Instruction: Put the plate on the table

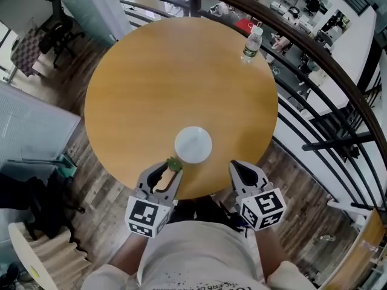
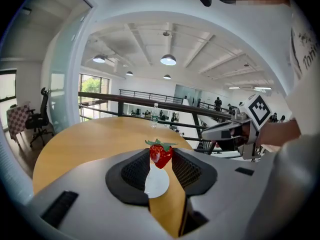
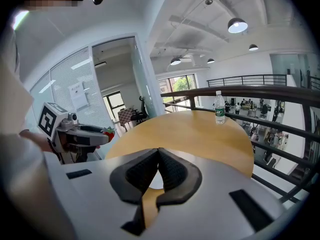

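Beside the plate (image 1: 193, 144) — left gripper (image 1: 172, 169) pinches a strawberry (image 2: 160, 155).

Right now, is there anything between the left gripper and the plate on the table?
Nothing visible does. The left gripper, shut on a strawberry, is near the plate, with only bare table between them; the bottle stands far off.
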Demonstrator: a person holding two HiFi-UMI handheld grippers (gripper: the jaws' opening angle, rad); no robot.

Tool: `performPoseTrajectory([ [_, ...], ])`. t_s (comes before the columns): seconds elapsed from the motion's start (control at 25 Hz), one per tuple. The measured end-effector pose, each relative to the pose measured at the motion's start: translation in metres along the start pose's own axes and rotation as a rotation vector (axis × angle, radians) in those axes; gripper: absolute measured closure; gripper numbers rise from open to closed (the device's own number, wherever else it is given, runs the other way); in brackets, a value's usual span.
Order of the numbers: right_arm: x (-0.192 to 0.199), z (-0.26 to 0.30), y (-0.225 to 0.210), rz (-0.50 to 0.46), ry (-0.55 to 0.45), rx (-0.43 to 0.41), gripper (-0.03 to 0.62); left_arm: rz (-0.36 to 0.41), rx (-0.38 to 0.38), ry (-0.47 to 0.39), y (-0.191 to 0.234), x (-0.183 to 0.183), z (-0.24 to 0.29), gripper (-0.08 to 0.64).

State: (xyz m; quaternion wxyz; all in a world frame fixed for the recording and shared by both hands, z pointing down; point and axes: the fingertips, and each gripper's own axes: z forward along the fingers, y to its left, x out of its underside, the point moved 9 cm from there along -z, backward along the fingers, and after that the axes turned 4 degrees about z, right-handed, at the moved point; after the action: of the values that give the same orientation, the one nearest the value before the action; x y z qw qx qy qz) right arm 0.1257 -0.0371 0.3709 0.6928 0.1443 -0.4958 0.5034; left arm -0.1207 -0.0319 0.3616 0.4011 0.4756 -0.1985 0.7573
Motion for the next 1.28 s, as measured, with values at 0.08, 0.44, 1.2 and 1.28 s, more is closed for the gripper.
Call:
performPoseTrajectory([
  [0.08,-0.001,0.010,-0.004,-0.001,0.009,0.002,0.568,0.020,0.004,0.008,0.007,0.001,0.010,0.407],
  [0.44,0.006,0.038,-0.022,0.019,0.047,0.023,0.568,0.020,0.026,0.060,0.020,0.016,0.045,0.407],
  [1.2,0.023,0.090,-0.039,0.040,0.103,0.045,0.568,0.086,0.036,0.166,0.052,0.054,0.096,0.407],
  [1.28,0.024,0.092,-0.043,0.041,0.106,0.045,0.568,0.098,0.040,0.182,0.050,0.059,0.104,0.407],
])
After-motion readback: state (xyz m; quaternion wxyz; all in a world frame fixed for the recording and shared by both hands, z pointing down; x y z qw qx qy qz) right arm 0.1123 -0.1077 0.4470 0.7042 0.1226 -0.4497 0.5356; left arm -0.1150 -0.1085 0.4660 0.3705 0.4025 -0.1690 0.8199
